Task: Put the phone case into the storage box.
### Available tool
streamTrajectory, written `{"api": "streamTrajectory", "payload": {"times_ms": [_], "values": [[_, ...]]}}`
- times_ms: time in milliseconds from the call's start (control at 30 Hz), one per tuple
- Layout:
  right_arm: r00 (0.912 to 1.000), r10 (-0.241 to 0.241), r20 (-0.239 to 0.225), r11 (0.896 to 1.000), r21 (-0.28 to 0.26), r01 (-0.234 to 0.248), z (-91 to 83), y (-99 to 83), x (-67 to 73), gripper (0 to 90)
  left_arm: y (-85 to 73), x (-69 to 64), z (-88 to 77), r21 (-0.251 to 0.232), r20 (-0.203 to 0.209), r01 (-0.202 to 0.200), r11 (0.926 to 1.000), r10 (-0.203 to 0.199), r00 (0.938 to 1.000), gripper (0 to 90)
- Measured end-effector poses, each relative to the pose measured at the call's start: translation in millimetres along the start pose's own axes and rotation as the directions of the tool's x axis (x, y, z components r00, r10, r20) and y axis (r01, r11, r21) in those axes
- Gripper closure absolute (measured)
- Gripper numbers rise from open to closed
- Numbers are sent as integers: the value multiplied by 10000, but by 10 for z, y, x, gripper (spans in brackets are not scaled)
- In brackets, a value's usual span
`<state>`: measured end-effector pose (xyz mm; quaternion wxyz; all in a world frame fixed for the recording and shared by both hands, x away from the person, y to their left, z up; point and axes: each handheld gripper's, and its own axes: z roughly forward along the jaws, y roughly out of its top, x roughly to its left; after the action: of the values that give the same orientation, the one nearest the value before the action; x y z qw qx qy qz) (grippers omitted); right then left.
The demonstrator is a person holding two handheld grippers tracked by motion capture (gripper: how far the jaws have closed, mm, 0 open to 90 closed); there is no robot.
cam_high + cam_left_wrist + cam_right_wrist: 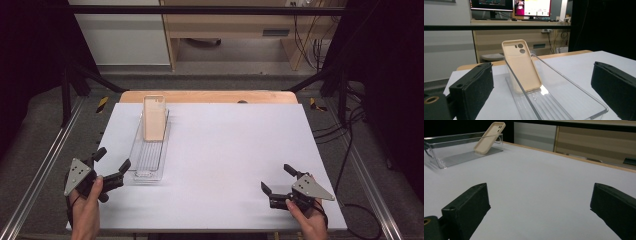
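A beige phone case (154,117) (522,65) (489,137) leans tilted inside a long clear plastic tray (148,172) (584,90) (439,161), propped against the tray's far end wall. My left gripper (112,161) (541,90) is open at the tray's near end, just left of it, with nothing between its jaws. My right gripper (278,178) (539,205) is open low over the white table near the front right, far from the tray, also holding nothing.
The white table top (230,145) spreads between the tray and my right gripper. A wooden strip (210,96) runs along its far edge. Metal rails (45,160) flank the table, and a desk with monitors (531,7) stands beyond it.
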<state>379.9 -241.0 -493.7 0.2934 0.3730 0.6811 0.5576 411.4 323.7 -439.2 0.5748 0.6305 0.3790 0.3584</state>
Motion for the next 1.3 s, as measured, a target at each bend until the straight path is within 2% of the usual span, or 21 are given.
{"api": "streamTrajectory", "payload": {"times_ms": [767, 933, 1200, 1300], "values": [[9999, -71, 131, 10000, -55, 72, -3, -4, -17, 22, -165, -141, -30, -53, 240, -476, 9989, 478, 9986, 35], [9996, -139, 252, 9998, -150, 143, 0, -7, -34, 22, -199, -153, -42, -67, 232, -514, 9987, 515, 9984, 36], [9979, -133, 641, 9996, -236, 149, 31, -29, -108, 22, -258, -204, -64, 64, 302, -917, 9958, 915, 9953, 35], [9972, -92, 746, 9996, -262, 112, 61, -37, -139, 22, -256, -208, -79, -144, 238, -891, 9959, 894, 9957, 36]]}}
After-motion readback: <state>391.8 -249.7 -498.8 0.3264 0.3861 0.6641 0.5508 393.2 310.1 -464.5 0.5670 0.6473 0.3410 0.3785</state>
